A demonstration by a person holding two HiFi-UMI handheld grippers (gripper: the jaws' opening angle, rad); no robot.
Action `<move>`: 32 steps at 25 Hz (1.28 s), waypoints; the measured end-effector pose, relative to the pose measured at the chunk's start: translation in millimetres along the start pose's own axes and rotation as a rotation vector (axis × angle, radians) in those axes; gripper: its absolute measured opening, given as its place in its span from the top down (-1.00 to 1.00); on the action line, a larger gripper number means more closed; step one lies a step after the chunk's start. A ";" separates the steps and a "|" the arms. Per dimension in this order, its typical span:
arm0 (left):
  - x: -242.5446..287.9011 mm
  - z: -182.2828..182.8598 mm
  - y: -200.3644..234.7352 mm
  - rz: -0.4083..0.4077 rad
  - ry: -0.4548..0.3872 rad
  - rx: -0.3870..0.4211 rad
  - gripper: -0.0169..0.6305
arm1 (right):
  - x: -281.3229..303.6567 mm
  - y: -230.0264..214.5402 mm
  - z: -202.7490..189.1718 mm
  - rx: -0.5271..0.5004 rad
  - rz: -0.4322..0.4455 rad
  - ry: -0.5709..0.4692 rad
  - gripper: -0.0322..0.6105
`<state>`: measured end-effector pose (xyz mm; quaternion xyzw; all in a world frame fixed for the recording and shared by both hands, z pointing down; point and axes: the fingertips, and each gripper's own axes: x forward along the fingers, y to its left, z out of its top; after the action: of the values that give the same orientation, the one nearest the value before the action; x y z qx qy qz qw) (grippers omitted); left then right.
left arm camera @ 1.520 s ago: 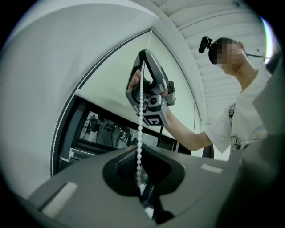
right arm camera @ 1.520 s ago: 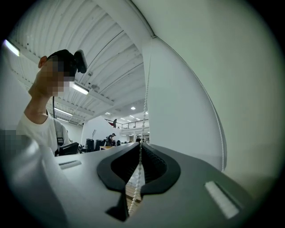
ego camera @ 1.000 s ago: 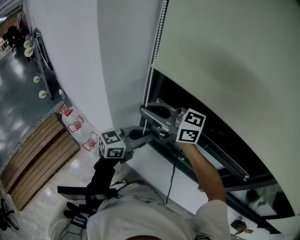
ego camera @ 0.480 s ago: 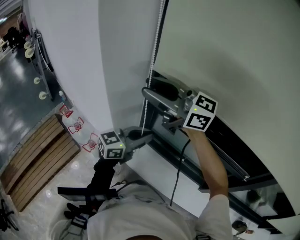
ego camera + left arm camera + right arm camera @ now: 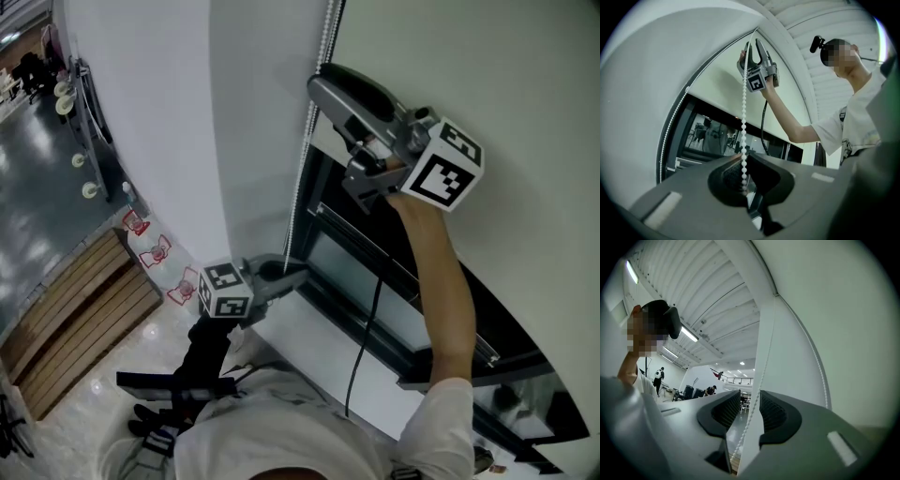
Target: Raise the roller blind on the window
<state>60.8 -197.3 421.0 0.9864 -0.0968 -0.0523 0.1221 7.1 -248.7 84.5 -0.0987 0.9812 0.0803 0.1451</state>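
Regripping looks to be the step in hand, midway through a hand-over-hand haul on the bead chain that runs down the left edge of the roller blind. The left claw sits low beside the window, pointing level, its jaws drawn together on the chain so that the strand stands taut above it. The right claw is high up the same strand, next to the blind's fabric edge. In the right gripper view its jaws stand apart with the chain running straight through the gap, touching neither ribbed pad. They have just been closing in on it, without pinching it yet. The blind itself is only partly raised: in the head view its hem crosses the window on a slant, with a dark band of glass bared beneath and pale fabric covering everything above. The chain's other run hangs free nearer the white wall. Next, by my reading, the right claw has to finish closing so the pads bite on the beads and do not slide over them, before the left claw lets go. A long, straight pull down along the line of the chain should then wind more fabric up. Releasing below before the upper grip is firm could let the blind run back down.
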 end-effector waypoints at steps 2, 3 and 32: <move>-0.8 -2.9 -0.6 -0.001 0.003 0.004 0.95 | 2.1 0.3 5.5 -0.008 0.005 -0.006 0.56; 0.2 -1.3 -1.3 -0.001 0.004 0.004 0.95 | 4.0 -1.3 10.1 -0.012 0.006 -0.005 0.56; 6.8 1.7 -6.4 -0.017 0.005 -0.021 0.95 | 4.1 -1.7 15.6 0.026 -0.016 -0.008 0.86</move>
<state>68.4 -193.0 417.2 0.9859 -0.0876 -0.0521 0.1324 7.7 -248.2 68.4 -0.1044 0.9807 0.0667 0.1511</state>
